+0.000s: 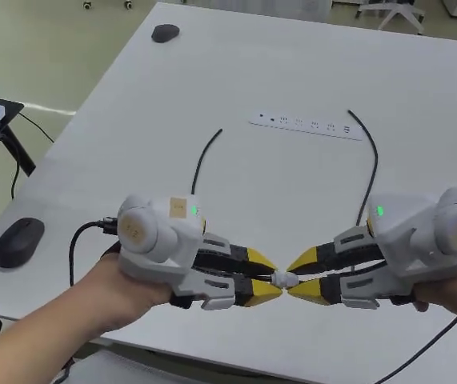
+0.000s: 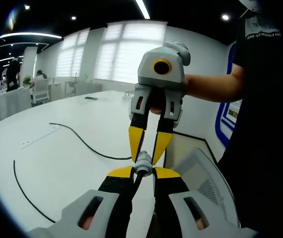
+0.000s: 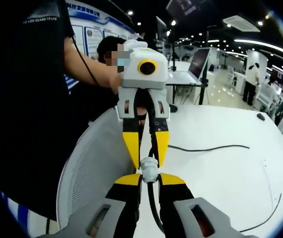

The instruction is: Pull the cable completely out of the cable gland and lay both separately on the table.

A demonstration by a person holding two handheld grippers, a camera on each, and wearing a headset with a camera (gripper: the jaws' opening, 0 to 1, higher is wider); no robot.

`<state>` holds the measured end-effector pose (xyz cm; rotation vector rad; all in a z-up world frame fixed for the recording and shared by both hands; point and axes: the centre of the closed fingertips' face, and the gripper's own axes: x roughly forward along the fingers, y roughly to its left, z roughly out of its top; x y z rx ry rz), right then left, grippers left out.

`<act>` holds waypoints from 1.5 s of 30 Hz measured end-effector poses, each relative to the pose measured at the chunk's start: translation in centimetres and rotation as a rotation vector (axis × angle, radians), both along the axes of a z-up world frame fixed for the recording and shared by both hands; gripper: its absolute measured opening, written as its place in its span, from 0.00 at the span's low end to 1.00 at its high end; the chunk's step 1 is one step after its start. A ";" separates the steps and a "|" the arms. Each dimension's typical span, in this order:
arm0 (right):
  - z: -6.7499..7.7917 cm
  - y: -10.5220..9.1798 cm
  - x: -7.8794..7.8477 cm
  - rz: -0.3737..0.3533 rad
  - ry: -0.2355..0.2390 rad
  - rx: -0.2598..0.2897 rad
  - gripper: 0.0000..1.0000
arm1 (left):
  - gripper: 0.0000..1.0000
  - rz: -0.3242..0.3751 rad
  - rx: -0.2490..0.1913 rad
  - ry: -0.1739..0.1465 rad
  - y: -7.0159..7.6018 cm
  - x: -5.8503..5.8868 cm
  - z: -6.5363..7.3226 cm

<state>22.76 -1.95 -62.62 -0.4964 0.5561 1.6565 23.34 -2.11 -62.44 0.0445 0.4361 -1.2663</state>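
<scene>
A small white cable gland (image 1: 284, 280) hangs between my two grippers, which meet tip to tip above the table's near edge. My left gripper (image 1: 274, 280) comes in from the left and is shut on one end of the gland (image 2: 143, 162). From the right, my right gripper (image 1: 294, 282) is shut on the other end (image 3: 149, 168). A black cable (image 3: 153, 206) runs back from the gland between the right jaws. Black cable (image 1: 370, 180) also lies on the table behind the right gripper. Another stretch (image 1: 202, 164) lies behind the left one.
A white power strip (image 1: 306, 126) lies mid-table. One dark mouse (image 1: 165, 33) sits at the far edge, another (image 1: 19, 240) at the near left. A white mesh chair (image 2: 205, 183) stands below the grippers, by the white table (image 1: 292, 64).
</scene>
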 end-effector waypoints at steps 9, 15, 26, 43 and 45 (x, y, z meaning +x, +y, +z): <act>0.6 -1.0 0.1 -0.124 0.316 0.055 0.16 | 0.15 -0.023 0.021 -0.019 -0.1 -0.3 0.0; 1.2 -0.7 0.1 -0.161 0.565 0.139 0.18 | 0.15 -0.035 0.038 -0.040 -0.1 -0.4 0.0; 0.4 -0.1 -0.6 -0.159 0.751 0.159 0.11 | 0.15 -0.056 0.081 -0.077 -0.5 -0.8 0.3; 0.2 0.0 -0.7 -0.098 0.635 0.133 0.09 | 0.14 -0.056 0.081 -0.042 -0.9 -0.6 -0.3; 0.2 0.1 -0.5 -0.102 0.573 0.127 0.08 | 0.14 -0.049 0.077 -0.033 -0.8 -0.5 -0.3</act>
